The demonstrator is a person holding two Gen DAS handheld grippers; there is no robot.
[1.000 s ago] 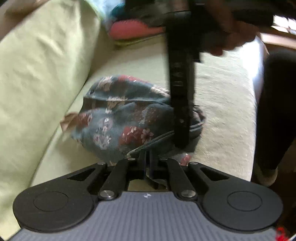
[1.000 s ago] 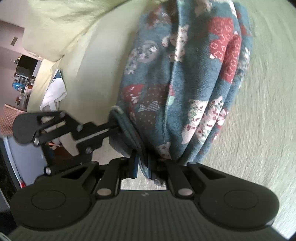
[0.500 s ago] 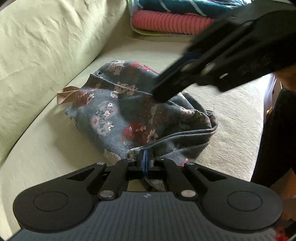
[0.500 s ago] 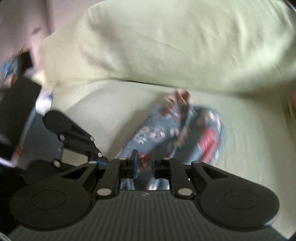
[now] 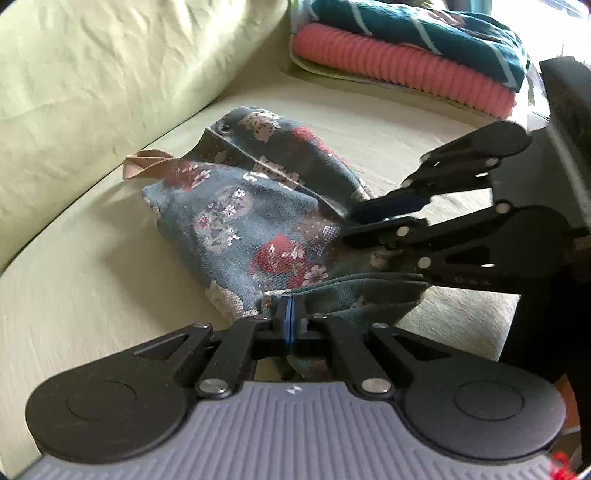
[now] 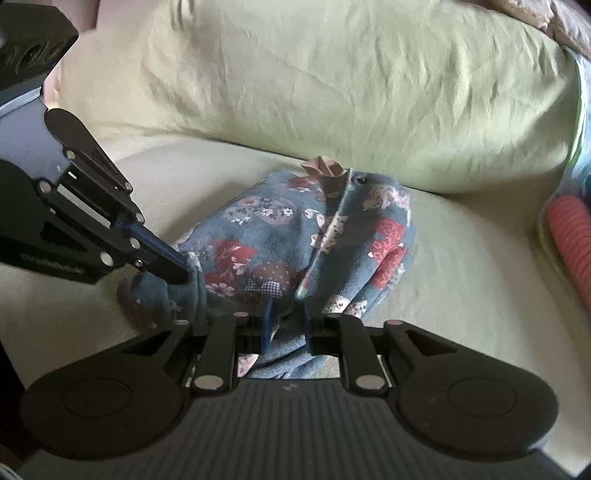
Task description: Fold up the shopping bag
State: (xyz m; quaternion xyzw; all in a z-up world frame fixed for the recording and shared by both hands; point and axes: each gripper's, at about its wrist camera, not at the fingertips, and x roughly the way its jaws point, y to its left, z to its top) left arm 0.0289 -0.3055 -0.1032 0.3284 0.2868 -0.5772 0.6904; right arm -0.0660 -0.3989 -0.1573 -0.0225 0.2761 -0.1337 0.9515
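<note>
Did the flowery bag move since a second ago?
Yes. The flowery bag hung bunched up against the right gripper then; now it lies lower, spread on the sofa seat below the back cushion.

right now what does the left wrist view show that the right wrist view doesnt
Only the left wrist view shows the folded teal textile stacked on the pink one, and the left gripper shut on the bag's edge. Only the right wrist view shows the right gripper parted, with cloth between its fingers. Both show the floral shopping bag with its tan handle, the green sofa and the pink ribbed textile.
</note>
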